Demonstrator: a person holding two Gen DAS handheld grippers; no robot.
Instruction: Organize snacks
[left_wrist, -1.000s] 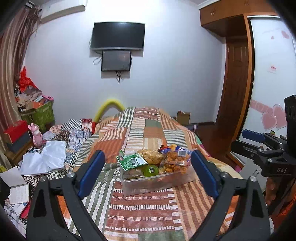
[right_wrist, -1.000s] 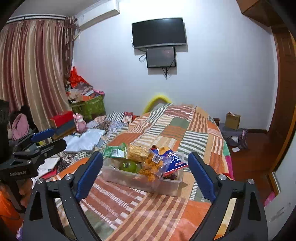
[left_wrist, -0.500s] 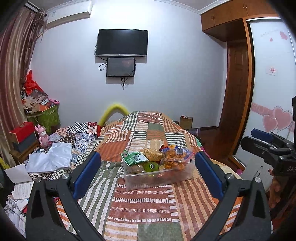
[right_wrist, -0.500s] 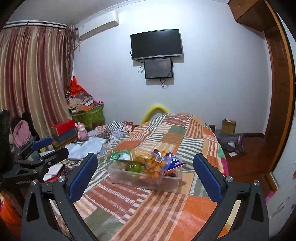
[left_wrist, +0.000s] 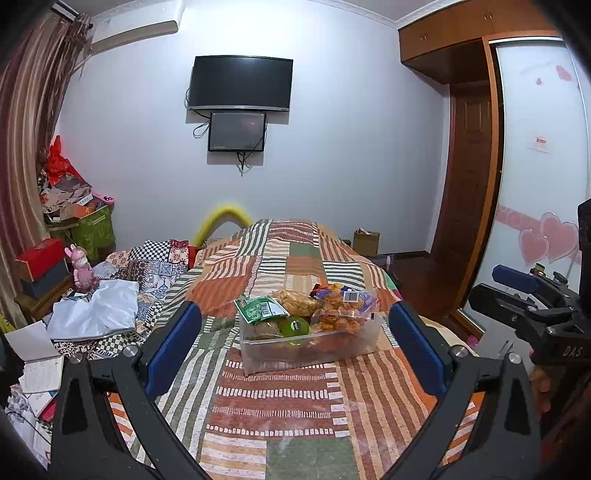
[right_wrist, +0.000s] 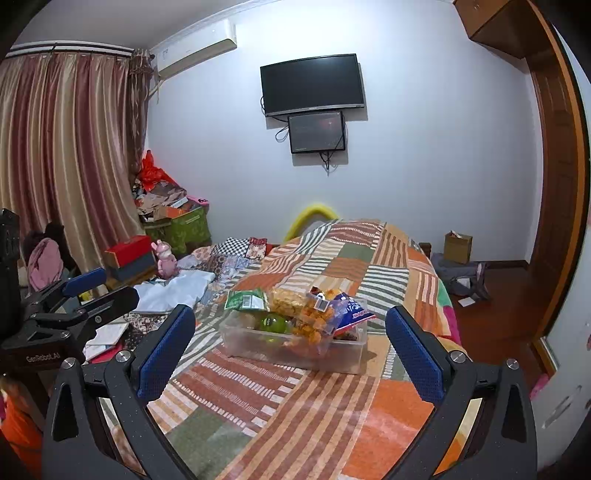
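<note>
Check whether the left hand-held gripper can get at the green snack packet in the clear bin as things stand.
Probably yes. The left hand-held gripper is open and empty, with bare patchwork bedspread before it. The green snack packet lies on top at the clear bin's near-left corner, uncovered.

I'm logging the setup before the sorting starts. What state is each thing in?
Left gripper: jaws wide open, empty.
Right gripper: jaws wide open, empty.
Clear bin: lidless, heaped with snacks, on the bed.
Green packet: at the bin's left end, poking above its rim.
Television: dark.
Curtain: drawn.
</note>
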